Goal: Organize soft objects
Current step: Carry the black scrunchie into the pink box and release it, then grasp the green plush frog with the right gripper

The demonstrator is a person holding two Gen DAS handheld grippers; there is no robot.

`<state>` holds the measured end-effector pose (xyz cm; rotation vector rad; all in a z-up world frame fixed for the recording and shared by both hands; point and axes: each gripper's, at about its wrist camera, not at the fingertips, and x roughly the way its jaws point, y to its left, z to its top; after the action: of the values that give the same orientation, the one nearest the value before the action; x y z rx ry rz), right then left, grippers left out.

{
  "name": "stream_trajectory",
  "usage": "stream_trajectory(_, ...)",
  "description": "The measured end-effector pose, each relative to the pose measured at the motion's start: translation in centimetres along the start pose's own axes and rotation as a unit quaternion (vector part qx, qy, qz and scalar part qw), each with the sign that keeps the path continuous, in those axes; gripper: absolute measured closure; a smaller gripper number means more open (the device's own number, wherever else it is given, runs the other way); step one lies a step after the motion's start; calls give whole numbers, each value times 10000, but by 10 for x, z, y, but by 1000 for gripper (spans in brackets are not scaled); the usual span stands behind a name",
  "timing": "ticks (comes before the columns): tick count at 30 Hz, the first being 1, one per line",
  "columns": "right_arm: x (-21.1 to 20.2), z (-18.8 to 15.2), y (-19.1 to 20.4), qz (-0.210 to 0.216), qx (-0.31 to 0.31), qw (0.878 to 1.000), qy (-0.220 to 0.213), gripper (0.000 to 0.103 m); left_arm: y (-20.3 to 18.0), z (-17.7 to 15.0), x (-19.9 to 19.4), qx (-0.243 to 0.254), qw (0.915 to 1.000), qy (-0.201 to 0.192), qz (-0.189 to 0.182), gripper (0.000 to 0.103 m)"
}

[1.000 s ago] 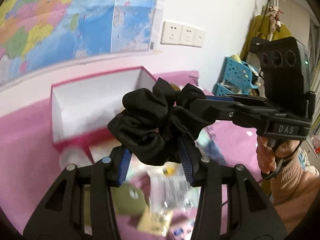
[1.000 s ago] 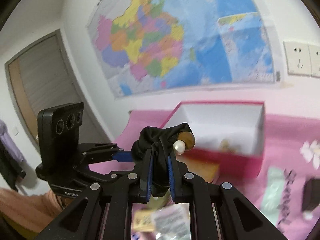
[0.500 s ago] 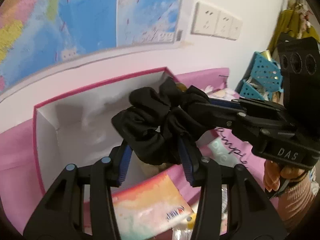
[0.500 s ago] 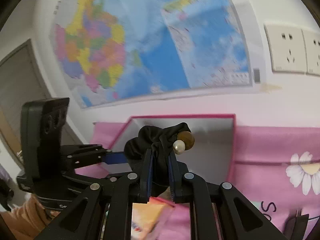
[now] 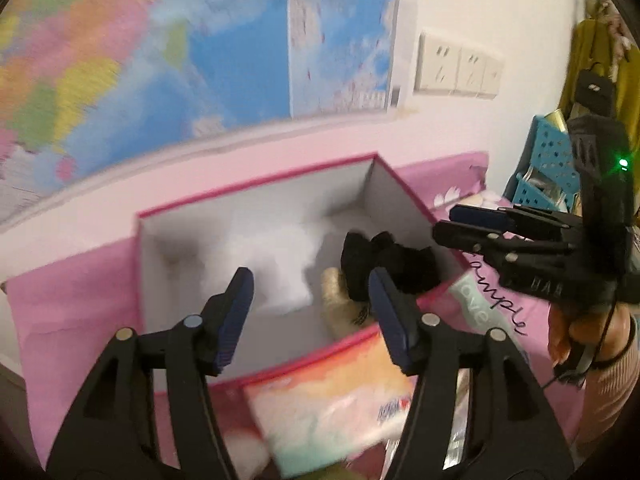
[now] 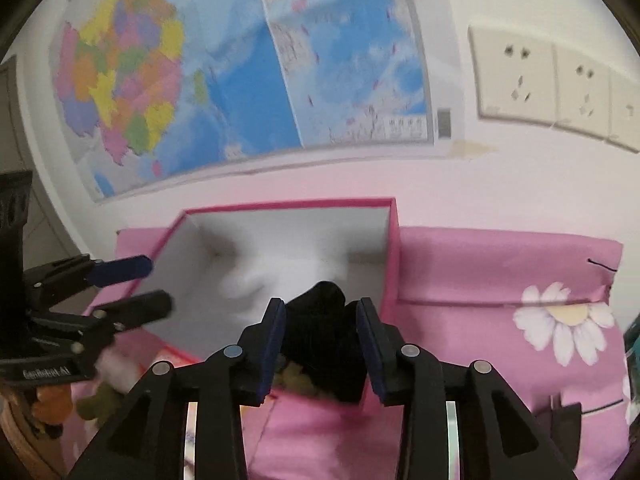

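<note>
Scrunchie (image 5: 390, 266) was dropped inside the pink box (image 5: 256, 184); both our left gripper (image 5: 310, 304) and right gripper (image 6: 320, 338) had just spread their jaws, nothing pinched. Next we'd probably back out and grab another soft item.

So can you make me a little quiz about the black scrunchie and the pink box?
1. True or false: the black scrunchie lies inside the pink box.
2. Which gripper grips the scrunchie? A) left gripper B) right gripper C) neither
3. Fill in: the wall above the box has a colourful ____.

Key: 1 true. 2 C: both have just been opening, and their pads stand clear of the scrunchie, though in the right wrist view it shows between the right fingers. 3 map.
</note>
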<state>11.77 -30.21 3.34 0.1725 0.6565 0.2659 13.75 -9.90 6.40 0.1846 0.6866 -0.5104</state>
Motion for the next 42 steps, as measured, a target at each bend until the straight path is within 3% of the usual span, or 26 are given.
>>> stream_trajectory(3, -20, -14, 19, 612, -94, 9981, 27, 64, 11, -16, -37, -30, 9994, -340, 14, 34)
stream_trajectory(6, -26, -36, 42, 1368, -148, 9900, 317, 63, 22, -41, -67, -121, 9983, -558, 141, 33)
stream_trajectory(10, -21, -62, 73, 1876, -322, 9787, 775, 62, 36, -77, -82, -210, 9980, -507, 313, 33)
stream_trajectory(14, -8, -79, 94, 2113, -404, 9707, 1073, 61, 48, -109, -76, -306, 9985, -112, 442, 33)
stream_trajectory(16, 3, -87, 103, 2078, -421, 9697, 1213, 54, 56, -120, -71, -434, 9982, 34, 406, 33)
stream_trajectory(21, 26, -103, 114, 1894, -346, 9696, 1508, 51, 73, -146, -53, -752, 9960, 463, 94, 33)
stream_trajectory(28, 51, -118, 117, 1797, -190, 9679, 1745, 50, 69, -154, -46, -733, 9953, 572, -282, 33)
stream_trajectory(42, 46, -130, 126, 1619, -529, 9736, 1521, 54, 65, -160, -44, -763, 9917, 654, -804, 33)
